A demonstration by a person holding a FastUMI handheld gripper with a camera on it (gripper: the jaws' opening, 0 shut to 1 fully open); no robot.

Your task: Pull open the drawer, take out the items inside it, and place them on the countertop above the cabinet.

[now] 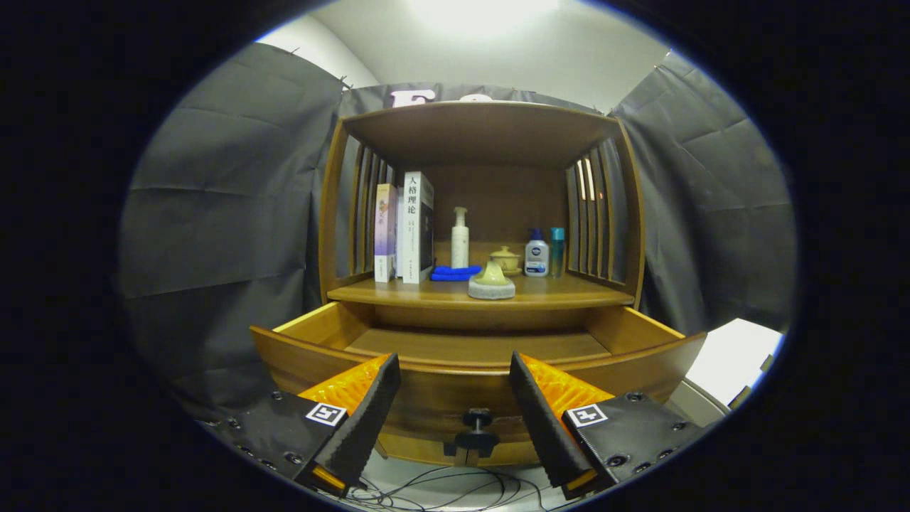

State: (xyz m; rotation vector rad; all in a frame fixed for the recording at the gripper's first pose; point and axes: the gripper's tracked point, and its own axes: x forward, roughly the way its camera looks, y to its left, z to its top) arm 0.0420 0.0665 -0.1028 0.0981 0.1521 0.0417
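The gripper (455, 370) is level and points toward twelve o'clock, its two fingers (370, 409) spread wide apart, gripping nothing.

The camera sits on the claw (455, 370) and looks straight ahead at the front of the wooden cabinet (483, 135). It is close to the open drawer (426, 398) and a bit lower than the counter (554, 291). The claw's two fingers, spread apart, poke up at the bottom.
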